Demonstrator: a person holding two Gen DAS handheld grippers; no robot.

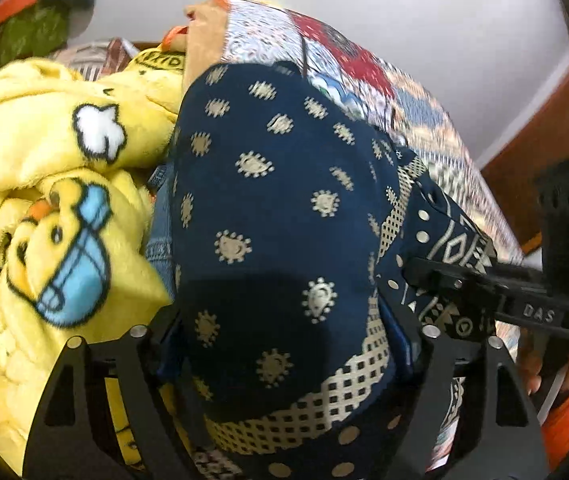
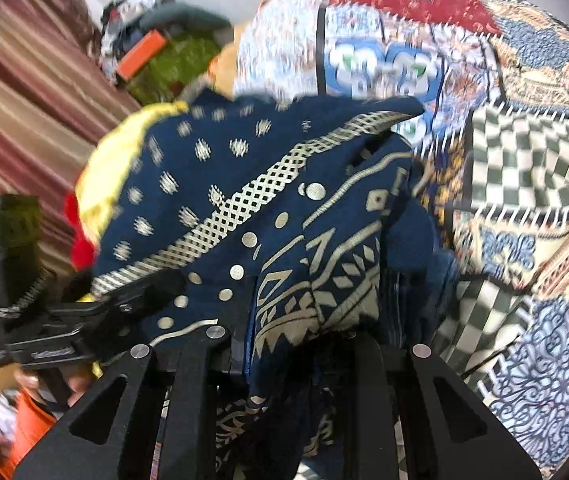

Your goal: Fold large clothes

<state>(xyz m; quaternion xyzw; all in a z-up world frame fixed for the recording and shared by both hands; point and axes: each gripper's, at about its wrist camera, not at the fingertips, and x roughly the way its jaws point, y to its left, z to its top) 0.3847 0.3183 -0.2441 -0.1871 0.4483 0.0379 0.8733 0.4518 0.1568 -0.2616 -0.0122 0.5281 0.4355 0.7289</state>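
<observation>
A navy cloth printed with beige motifs and a lattice band lies heaped on the bed. In the left wrist view it bulges up between the widely spread fingers of my left gripper, which stands open around it. My right gripper comes in from the right, shut on the cloth's patterned border. In the right wrist view the same navy cloth hangs bunched between the fingers of my right gripper. The left gripper sits at the cloth's left edge. Both views are blurred.
A patchwork bedspread covers the bed under the cloth. A yellow fleece blanket with cartoon ducks is piled at the left, with denim beside it. Green and orange items and a striped maroon fabric lie beyond. An orange sleeve shows.
</observation>
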